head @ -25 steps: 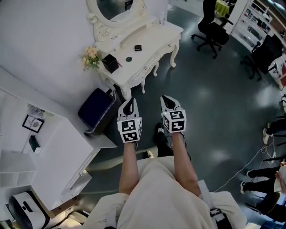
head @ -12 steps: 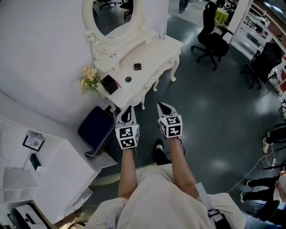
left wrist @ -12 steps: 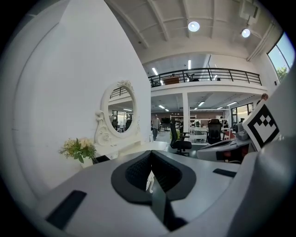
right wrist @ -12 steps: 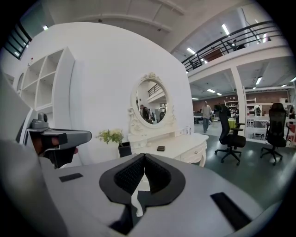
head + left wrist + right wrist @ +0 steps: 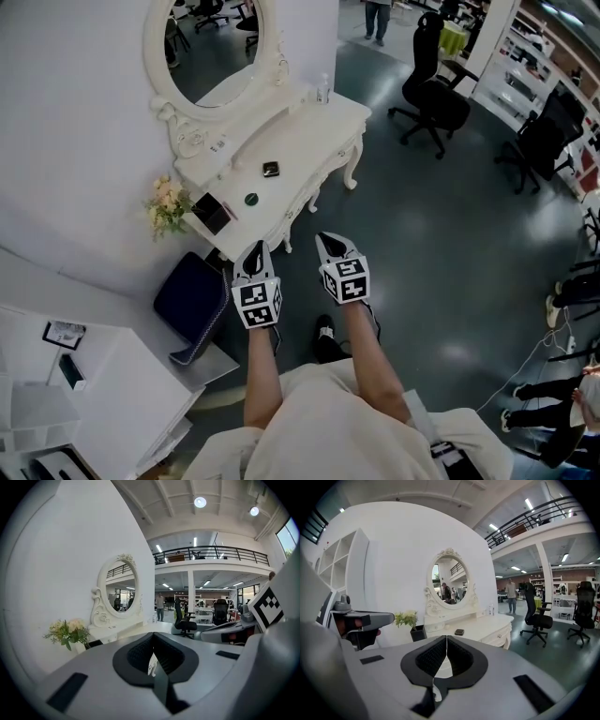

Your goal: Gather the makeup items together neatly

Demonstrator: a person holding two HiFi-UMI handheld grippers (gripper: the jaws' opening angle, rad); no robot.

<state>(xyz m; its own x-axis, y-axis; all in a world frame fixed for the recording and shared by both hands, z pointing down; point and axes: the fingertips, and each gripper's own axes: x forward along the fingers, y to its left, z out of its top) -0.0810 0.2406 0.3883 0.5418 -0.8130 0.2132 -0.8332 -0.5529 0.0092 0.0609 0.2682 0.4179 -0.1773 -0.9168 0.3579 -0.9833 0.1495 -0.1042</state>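
Observation:
A white vanity table [image 5: 319, 131] stands by the wall under an oval mirror [image 5: 202, 47]. On the table lie a small dark compact [image 5: 270, 169], a round green item [image 5: 250, 199], a black box [image 5: 214, 214] and a clear bottle [image 5: 323, 89]. The compact [image 5: 459, 632] and the black box [image 5: 418, 633] also show ahead in the right gripper view. My left gripper [image 5: 258, 246] [image 5: 152, 633] and right gripper [image 5: 325, 237] [image 5: 446, 637] are held side by side just short of the table's front edge. Both are shut and hold nothing.
A flower bunch [image 5: 167, 204] sits at the table's left end. A dark blue stool [image 5: 192, 295] stands on the floor below it, and a white shelf unit [image 5: 84, 394] is at the left. Office chairs [image 5: 433, 89] stand on the dark floor beyond.
Both grippers have travelled together toward the vanity table, which now sits lower and further left in the head view. Their jaws have stayed shut.

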